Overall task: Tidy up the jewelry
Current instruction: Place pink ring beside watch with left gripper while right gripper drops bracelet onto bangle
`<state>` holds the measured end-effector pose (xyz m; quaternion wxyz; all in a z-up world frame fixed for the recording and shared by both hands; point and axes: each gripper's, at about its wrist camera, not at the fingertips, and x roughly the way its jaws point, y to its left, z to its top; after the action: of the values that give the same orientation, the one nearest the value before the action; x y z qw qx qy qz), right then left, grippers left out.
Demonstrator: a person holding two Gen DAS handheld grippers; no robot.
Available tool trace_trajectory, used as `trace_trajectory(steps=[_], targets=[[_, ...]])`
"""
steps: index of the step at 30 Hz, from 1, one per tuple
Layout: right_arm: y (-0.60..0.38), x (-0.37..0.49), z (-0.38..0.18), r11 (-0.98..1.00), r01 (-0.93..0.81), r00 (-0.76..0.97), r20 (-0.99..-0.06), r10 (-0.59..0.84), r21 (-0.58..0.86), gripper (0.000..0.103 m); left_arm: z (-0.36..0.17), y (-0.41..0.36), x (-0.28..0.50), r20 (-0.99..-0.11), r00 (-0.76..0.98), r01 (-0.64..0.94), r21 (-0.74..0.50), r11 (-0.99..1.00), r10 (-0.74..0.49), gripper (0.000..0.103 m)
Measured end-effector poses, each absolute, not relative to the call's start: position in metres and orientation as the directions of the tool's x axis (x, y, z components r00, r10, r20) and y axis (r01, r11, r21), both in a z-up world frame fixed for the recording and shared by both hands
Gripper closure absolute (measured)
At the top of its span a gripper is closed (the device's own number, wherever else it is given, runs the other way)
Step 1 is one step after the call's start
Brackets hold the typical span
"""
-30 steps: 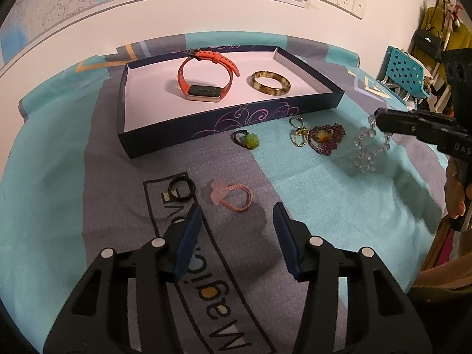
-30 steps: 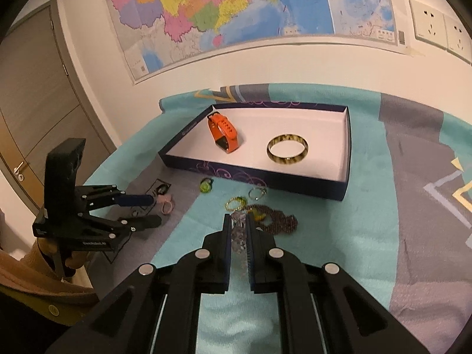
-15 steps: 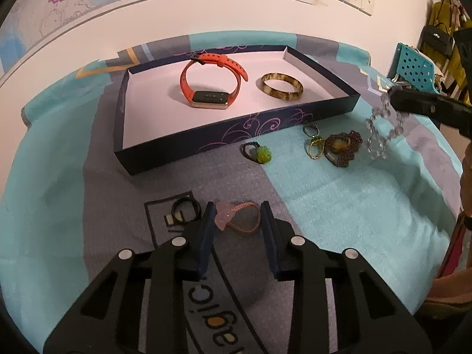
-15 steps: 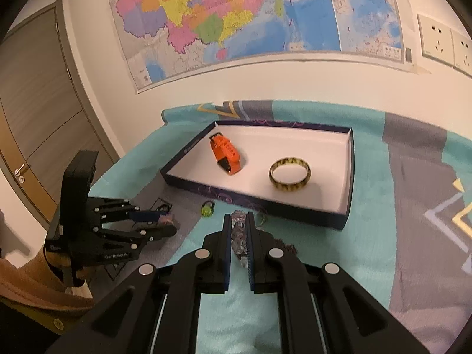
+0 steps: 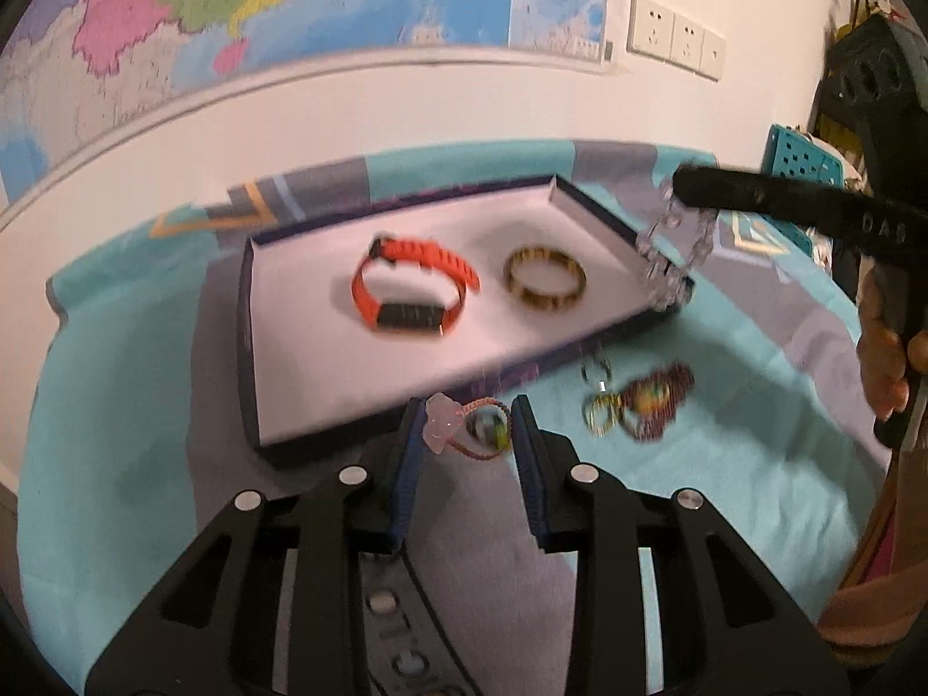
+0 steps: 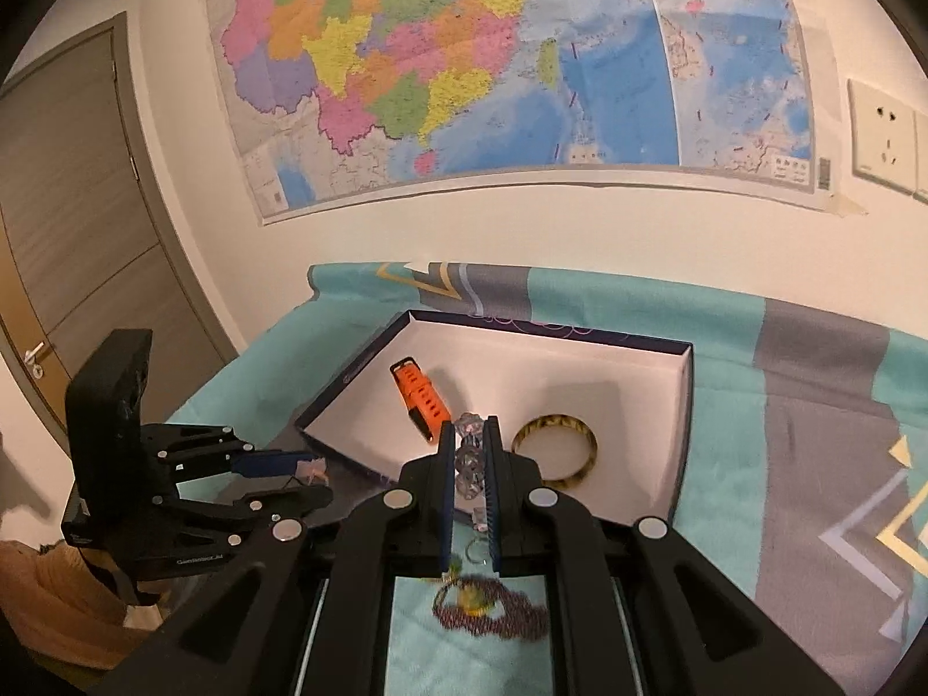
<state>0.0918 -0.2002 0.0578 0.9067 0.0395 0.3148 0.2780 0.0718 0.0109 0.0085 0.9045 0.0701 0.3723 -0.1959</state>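
A dark blue tray (image 5: 325, 446) with a white floor holds an orange watch band (image 5: 412, 296) and an amber bangle (image 5: 545, 278). My left gripper (image 5: 467, 426) is shut on a pink hair tie with a pale charm (image 5: 443, 426), lifted just before the tray's near wall. My right gripper (image 6: 468, 452) is shut on a clear bead bracelet (image 6: 468, 464), which hangs over the tray's right corner in the left wrist view (image 5: 667, 267). The tray (image 6: 678, 452), band (image 6: 420, 394) and bangle (image 6: 557, 452) also show in the right wrist view.
On the teal and grey cloth (image 5: 725, 464) before the tray lie a purple bead piece (image 5: 655, 400), yellow rings (image 5: 603, 414) and a small metal ring (image 5: 597, 371). A wall with a map stands behind. A teal chair (image 5: 800, 162) is at the right.
My left gripper closed on the pink hair tie and lifted it toward the tray. My right gripper carried the clear bracelet up and over the tray's right corner.
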Motion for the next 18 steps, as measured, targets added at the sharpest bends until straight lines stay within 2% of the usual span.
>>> trace_trajectory(steps=[8, 18], targets=[[-0.191, 0.116, 0.046, 0.844, -0.463, 0.630, -0.570, 0.527, 0.270, 0.095, 0.014, 0.006, 0.103, -0.694, 0.646, 0.401, -0.045, 0.915, -0.318, 0.073], [-0.182, 0.142, 0.026, 0.839, -0.443, 0.590, -0.601, 0.539, 0.317, 0.095, -0.004, -0.003, 0.134, -0.740, 0.608, 0.380, -0.045, 0.924, -0.287, 0.072]])
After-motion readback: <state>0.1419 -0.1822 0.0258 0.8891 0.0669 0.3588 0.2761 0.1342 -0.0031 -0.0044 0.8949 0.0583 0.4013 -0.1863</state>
